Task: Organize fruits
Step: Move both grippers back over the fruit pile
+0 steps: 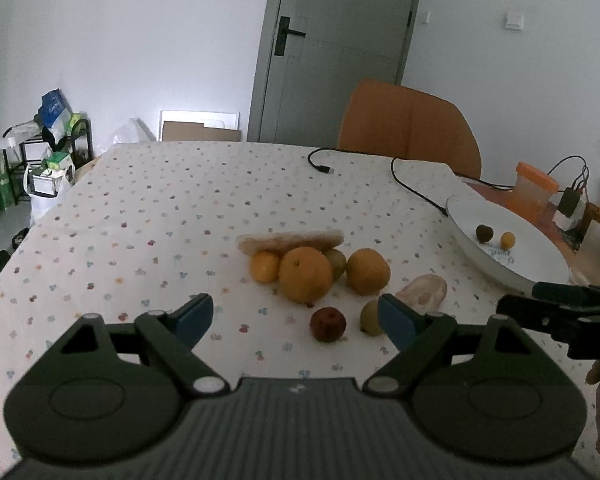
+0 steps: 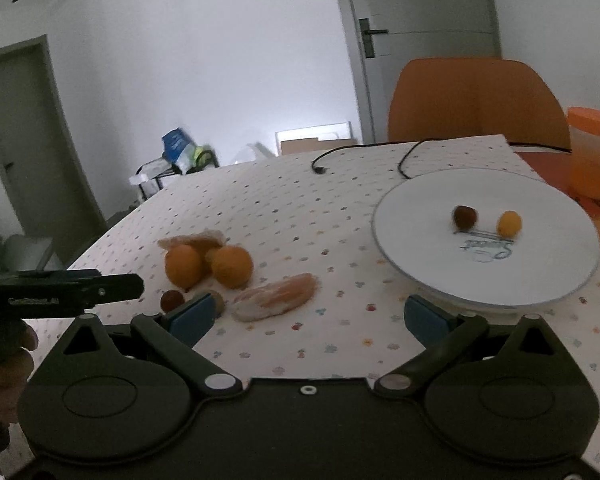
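Left wrist view: our left gripper [image 1: 296, 318] is spread wide, empty, low over the tablecloth; red fruit [image 1: 327, 324] lies just ahead between the fingers, green one [image 1: 371, 317] beside it. Risk: closing may knock both rolling.

Right wrist view: right gripper [image 2: 308, 318] gapes empty near the plate [image 2: 420, 276], two small fruits on it. Risk: bumping the rim.
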The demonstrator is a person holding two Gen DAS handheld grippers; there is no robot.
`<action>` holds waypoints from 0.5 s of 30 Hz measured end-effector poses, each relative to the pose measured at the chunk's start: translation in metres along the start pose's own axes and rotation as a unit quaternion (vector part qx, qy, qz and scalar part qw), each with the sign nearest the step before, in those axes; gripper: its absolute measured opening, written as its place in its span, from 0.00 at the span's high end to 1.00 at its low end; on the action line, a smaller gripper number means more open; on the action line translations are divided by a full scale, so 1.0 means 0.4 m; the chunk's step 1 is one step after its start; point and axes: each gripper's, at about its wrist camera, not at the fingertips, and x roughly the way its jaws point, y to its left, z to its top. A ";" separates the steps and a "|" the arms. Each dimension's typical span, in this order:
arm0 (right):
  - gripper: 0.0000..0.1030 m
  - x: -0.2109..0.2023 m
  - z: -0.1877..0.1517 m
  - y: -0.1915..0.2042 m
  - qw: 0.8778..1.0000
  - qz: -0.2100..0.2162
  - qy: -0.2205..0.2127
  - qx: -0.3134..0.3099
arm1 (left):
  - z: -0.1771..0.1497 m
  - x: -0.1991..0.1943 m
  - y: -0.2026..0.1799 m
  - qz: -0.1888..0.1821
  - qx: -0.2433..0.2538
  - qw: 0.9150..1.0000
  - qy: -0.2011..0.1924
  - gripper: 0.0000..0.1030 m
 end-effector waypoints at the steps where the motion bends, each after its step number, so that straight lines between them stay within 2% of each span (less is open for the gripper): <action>1: 0.03 0.005 0.000 0.002 1.000 0.003 0.002 -0.001 | -0.001 0.002 0.000 0.000 0.000 1.000 0.000 0.15; 7: 0.08 0.036 -0.001 0.012 1.000 0.013 0.012 -0.006 | -0.011 0.017 0.001 -0.006 -0.002 1.000 0.008 0.22; 11: 0.17 0.060 -0.001 0.016 1.000 0.018 0.022 -0.010 | -0.014 0.028 -0.010 -0.016 0.004 1.000 0.010 0.29; 15: 0.17 0.082 0.002 0.022 0.999 0.023 0.029 -0.014 | -0.017 0.041 -0.014 -0.022 0.002 1.000 0.016 0.35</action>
